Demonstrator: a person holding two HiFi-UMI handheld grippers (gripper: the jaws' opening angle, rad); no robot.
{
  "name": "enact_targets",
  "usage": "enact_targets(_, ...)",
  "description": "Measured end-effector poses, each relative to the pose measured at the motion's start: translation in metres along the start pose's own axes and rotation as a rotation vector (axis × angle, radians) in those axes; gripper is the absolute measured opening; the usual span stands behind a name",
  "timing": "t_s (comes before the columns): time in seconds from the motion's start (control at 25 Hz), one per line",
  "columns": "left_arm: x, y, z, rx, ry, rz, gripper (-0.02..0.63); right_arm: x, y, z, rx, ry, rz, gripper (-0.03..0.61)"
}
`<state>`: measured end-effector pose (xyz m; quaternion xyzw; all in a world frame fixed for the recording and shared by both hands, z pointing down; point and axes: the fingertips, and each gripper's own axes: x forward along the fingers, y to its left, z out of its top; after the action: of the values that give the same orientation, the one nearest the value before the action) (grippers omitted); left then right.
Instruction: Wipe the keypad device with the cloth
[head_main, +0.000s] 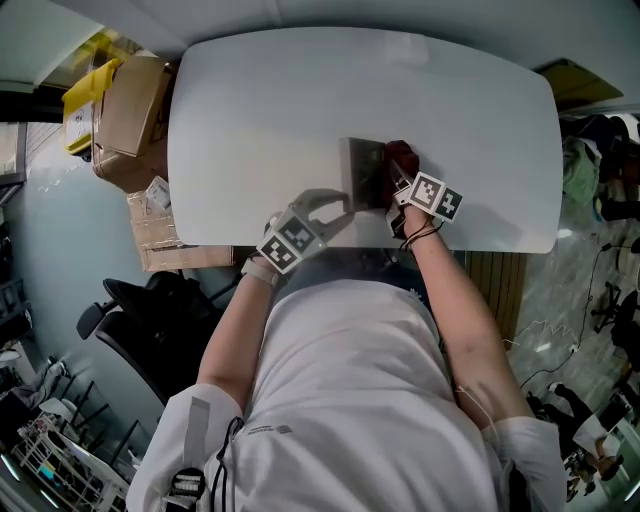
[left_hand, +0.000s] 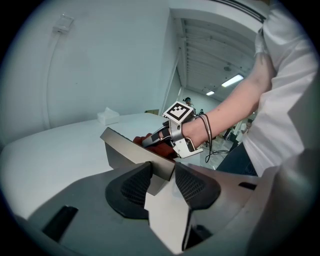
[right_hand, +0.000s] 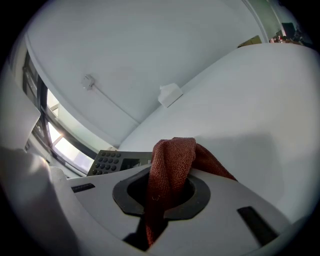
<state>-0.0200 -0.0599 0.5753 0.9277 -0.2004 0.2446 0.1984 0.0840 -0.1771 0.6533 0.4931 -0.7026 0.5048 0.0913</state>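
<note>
1. location: the keypad device (head_main: 366, 172) lies on the white table (head_main: 280, 100), near the edge closest to the person and roughly central along it. the left gripper view shows it tilted, one edge raised off the surface.
2. left gripper (left_hand: 161, 176): jaws pressed onto the near edge of the keypad device, one pad on each face. judged to be steadying and tipping it for access.
3. right gripper (right_hand: 169, 192): jaws clamped on a bunched fold of the red cloth (right_hand: 172, 162), which stands up between them and trails down below.
4. relation of cloth to device: in the head view the cloth sits at the device's right side, just beside or against it. in the right gripper view the keys appear off to the left of the cloth, not under it. actual contact cannot be confirmed from any view.
5. progress: both preparatory steps are complete, with the cloth in hand and the device secured. wiping appears to be at its start or under way at one side. no marks or residue are visible, so the area already covered cannot be assessed.
6. outstanding, as judged: passes across the key face and display, then setting the device flat and releasing it.
</note>
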Motion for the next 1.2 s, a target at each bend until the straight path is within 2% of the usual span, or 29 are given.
enact_targets(0.4, 0.000, 0.000, 0.002, 0.006, 0.009, 0.010, 0.155, -0.002, 0.001, 0.003, 0.028, 0.005, -0.004, 0.054)
enact_targets(0.52, 0.001, -0.002, 0.002, 0.006, 0.013, 0.009, 0.155, -0.007, 0.013, 0.016, -0.005, -0.002, -0.001, 0.054)
enact_targets(0.76, 0.001, 0.000, 0.002, -0.001, -0.002, 0.014, 0.155, -0.013, 0.088, 0.057, -0.092, -0.052, 0.142, 0.054)
enact_targets(0.92, 0.001, 0.000, 0.002, -0.002, -0.005, 0.013, 0.155, -0.006, 0.136, 0.054, -0.126, -0.033, 0.226, 0.054)
enact_targets(1.04, 0.001, 0.000, 0.001, 0.000, -0.004, 0.008, 0.155, 0.004, 0.153, 0.043, -0.147, 0.002, 0.248, 0.054)
enact_targets(1.2, 0.001, -0.001, 0.001, 0.003, -0.012, 0.004, 0.155, 0.013, 0.146, 0.033, -0.132, 0.023, 0.235, 0.054)
